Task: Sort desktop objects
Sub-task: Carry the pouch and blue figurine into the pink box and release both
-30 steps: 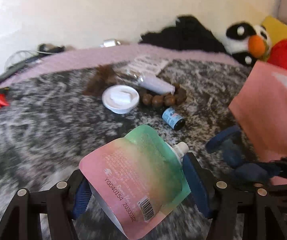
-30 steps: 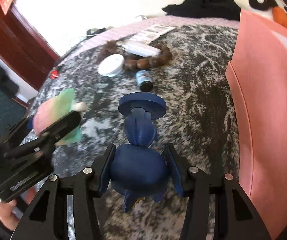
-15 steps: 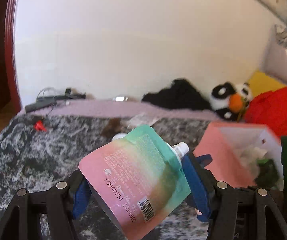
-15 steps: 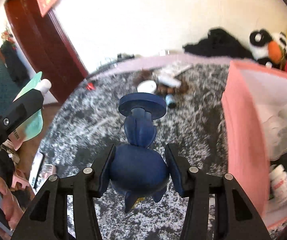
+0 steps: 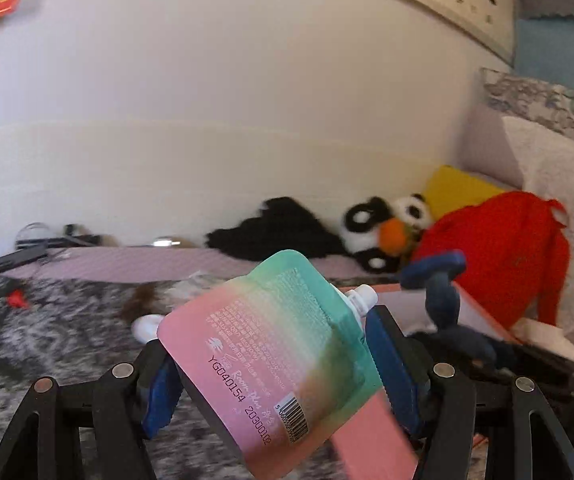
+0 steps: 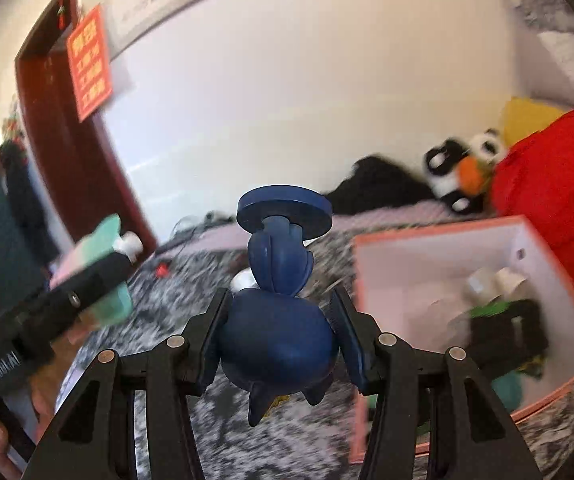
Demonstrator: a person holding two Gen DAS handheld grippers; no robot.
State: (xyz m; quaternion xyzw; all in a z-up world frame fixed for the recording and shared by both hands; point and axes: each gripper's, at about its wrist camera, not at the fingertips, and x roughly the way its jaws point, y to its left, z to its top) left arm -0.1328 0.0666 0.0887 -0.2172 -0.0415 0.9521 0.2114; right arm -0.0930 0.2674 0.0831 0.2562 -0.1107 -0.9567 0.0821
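The left claw (image 5: 271, 364) is clamped on a soft pink-and-green spouted pouch with a white cap (image 5: 275, 356), which stands tilted between the blue pads with its spout toward the upper right. The right claw (image 6: 283, 340) is clamped on a dark blue plastic figure with a round flat disc on top (image 6: 279, 320), and this figure's long axis runs straight forward along the fingers, disc end ahead. The relation that matters for the coming move, as I judge it, is where the open pink cardboard box with white inside (image 6: 439, 248) lies. From the right claw it is ahead and to the right, near, and already holding several small things, so the right hand seems the nearer one to drop first; from the left claw the box is further to the right, beyond the blue figure. The left wrist view shows only a pink wall of the box (image 5: 371, 436) low and close, partly behind the pouch, and nothing of the inside. The right wrist view shows the box's open mouth and contents, and also the left claw with its pouch at the left edge over the grey-and-white mottled surface (image 6: 191, 280) — this view is better for judging the drop.
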